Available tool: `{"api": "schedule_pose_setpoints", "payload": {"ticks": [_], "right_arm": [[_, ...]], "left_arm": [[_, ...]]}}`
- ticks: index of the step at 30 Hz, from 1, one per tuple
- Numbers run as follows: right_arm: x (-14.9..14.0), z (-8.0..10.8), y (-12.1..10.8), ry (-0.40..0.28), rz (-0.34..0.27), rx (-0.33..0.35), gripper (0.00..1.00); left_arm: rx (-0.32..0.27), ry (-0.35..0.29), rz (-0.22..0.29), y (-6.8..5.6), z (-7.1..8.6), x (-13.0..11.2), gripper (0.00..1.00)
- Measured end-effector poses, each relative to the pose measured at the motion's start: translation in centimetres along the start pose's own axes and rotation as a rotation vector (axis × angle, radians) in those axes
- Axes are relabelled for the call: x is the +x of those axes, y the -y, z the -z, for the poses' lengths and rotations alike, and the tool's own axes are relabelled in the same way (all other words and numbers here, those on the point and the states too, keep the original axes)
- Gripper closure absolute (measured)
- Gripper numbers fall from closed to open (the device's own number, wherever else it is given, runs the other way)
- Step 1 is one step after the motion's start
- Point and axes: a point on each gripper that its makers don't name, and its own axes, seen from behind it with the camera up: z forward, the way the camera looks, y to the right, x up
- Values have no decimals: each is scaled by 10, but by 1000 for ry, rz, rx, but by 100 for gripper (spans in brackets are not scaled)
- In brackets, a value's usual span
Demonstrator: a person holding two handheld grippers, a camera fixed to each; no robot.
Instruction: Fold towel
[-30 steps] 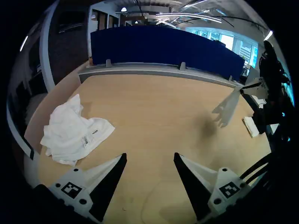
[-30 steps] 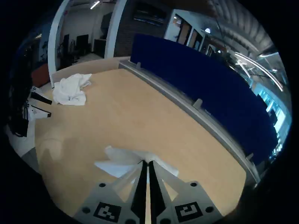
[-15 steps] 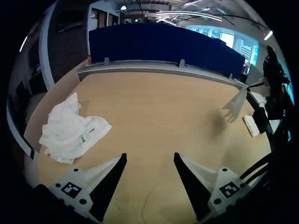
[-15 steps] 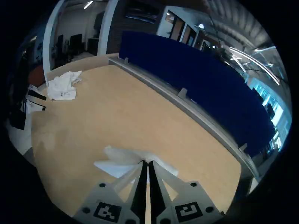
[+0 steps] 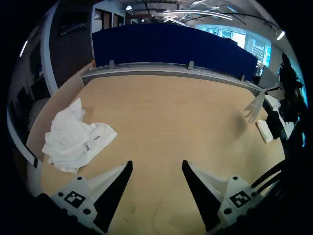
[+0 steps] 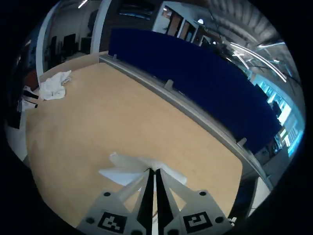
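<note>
A crumpled white towel [image 5: 78, 139] lies at the left end of the wooden table [image 5: 168, 105], well apart from both grippers; the left gripper [image 5: 156, 163] hovers spread wide over bare wood; the right gripper [image 6: 153, 171] (fingers pressed together) pinches a white cloth [image 6: 125, 166], which the left gripper view shows hanging near a folded white piece [image 5: 264, 131]; a blue partition [image 6: 203, 74] backs the table.
</note>
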Motion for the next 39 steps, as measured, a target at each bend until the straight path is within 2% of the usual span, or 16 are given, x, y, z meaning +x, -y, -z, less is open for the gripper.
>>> {"api": "schedule_pose_setpoints", "payload": {"ticks": [9, 17, 26, 39], "right_arm": [[-31, 8, -50, 49, -9, -43, 97], [-53, 10, -81, 80, -27, -61, 97], [-72, 16, -89, 104, -39, -65, 97], [-128, 51, -103, 182, -57, -107, 97]], "left_arm": [[9, 12, 0, -3, 0, -1, 7], [12, 15, -10, -11, -1, 1, 6], [6, 15, -21, -18, -2, 5, 7], [-14, 17, -40, -29, -3, 8, 7]]}}
